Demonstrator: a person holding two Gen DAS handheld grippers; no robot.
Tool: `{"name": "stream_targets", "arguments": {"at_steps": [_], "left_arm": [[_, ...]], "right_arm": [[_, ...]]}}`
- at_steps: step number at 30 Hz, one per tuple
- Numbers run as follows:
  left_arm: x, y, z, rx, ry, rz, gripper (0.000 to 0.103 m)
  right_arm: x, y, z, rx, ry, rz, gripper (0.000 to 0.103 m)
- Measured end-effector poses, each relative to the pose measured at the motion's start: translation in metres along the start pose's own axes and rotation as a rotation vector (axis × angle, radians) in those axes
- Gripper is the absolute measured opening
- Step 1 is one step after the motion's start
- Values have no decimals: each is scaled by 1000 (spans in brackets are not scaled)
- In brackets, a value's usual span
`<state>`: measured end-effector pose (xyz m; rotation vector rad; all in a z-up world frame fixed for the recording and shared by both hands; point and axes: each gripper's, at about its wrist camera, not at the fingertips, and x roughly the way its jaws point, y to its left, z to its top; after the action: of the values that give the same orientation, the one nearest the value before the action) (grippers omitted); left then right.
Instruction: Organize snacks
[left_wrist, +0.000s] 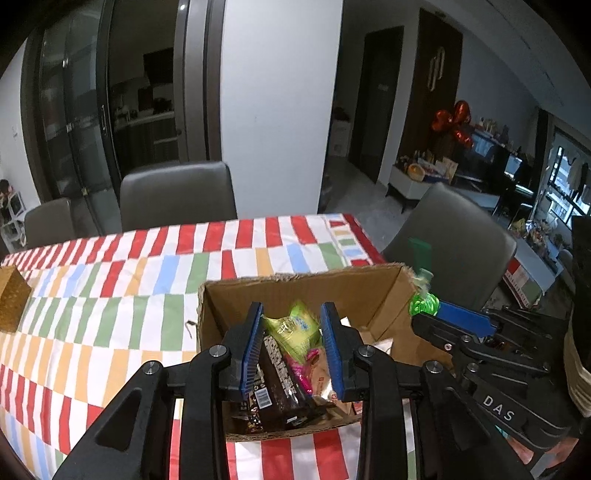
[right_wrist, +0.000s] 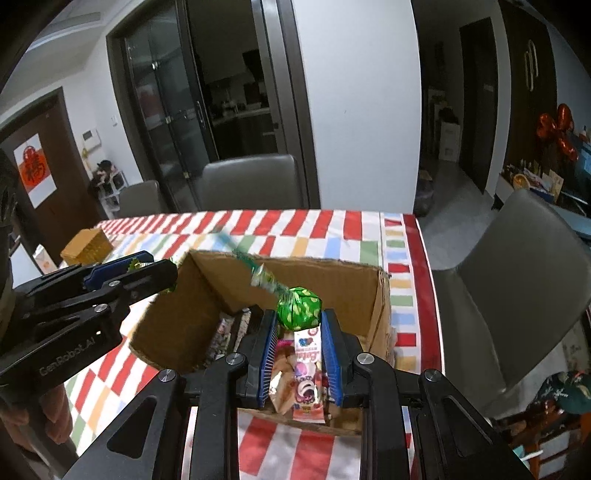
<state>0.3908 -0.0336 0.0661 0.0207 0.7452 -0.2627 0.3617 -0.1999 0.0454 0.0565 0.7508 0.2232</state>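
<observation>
A cardboard box (left_wrist: 306, 291) of snack packets stands on the striped tablecloth (left_wrist: 110, 295). My left gripper (left_wrist: 291, 317) holds a yellow-green snack packet (left_wrist: 295, 328) between its blue pads above the box; a dark chocolate packet (left_wrist: 280, 376) lies below it. My right gripper (right_wrist: 299, 321) is shut on a green wrapped lollipop (right_wrist: 300, 308), its stick pointing up-left over the box (right_wrist: 207, 306). It shows at the box's right edge in the left wrist view (left_wrist: 424, 304). A pink and white packet (right_wrist: 308, 373) lies inside the box.
A woven brown basket (right_wrist: 86, 245) sits at the table's far left. Grey chairs (left_wrist: 177, 195) stand behind the table and one (right_wrist: 524, 280) to the right. The table's right edge lies close to the box.
</observation>
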Motion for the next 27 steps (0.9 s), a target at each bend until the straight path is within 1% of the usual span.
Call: {"name": "stream_targets", "arguments": {"at_steps": [1,2,3,4,5,9,10,11,13,17,20,21,23,27], "left_arm": [[2,1,-1,-7,11,4,44],[1,1,-3,-12,10,7,49],[0,2,-5,-13,8,13,49],[-1,2,-7,-11,6,24,52],[-4,1,-9,-5,3,40,56],[-16,0,-19,10,-18,78,61],[-21,0,-22,9,-26,90,65],[-27,-1,-26,9,-36,100,66],[-37,-1,-33,10,-53,117,69],[-61,-1,-48,1,-95,146,82],[-79,-2,-61,-4,-122,161,87],[-87,-4,-67,-2,-135,169,88],[-100,-6,-78,1,-162,187,93],[-123,-12,-101,-1,-200,191,98]], "right_arm": [[3,-1,-1,4,10,-4,26],[4,-2,-2,9,16,-9,29],[5,-3,-2,16,22,-11,33],[5,-4,-3,26,27,-13,42],[5,-4,-3,28,28,-18,45],[0,-2,-7,17,22,-40,46],[-3,-1,-9,15,17,-44,51],[-6,-1,-11,15,9,-49,56],[-13,1,-16,8,-11,-66,60],[-32,7,-29,-18,-49,-94,68],[-50,11,-41,-24,-83,-108,75],[-56,13,-44,-28,-96,-113,76],[-72,17,-54,-38,-132,-130,80],[-99,22,-72,-44,-190,-157,86]]}}
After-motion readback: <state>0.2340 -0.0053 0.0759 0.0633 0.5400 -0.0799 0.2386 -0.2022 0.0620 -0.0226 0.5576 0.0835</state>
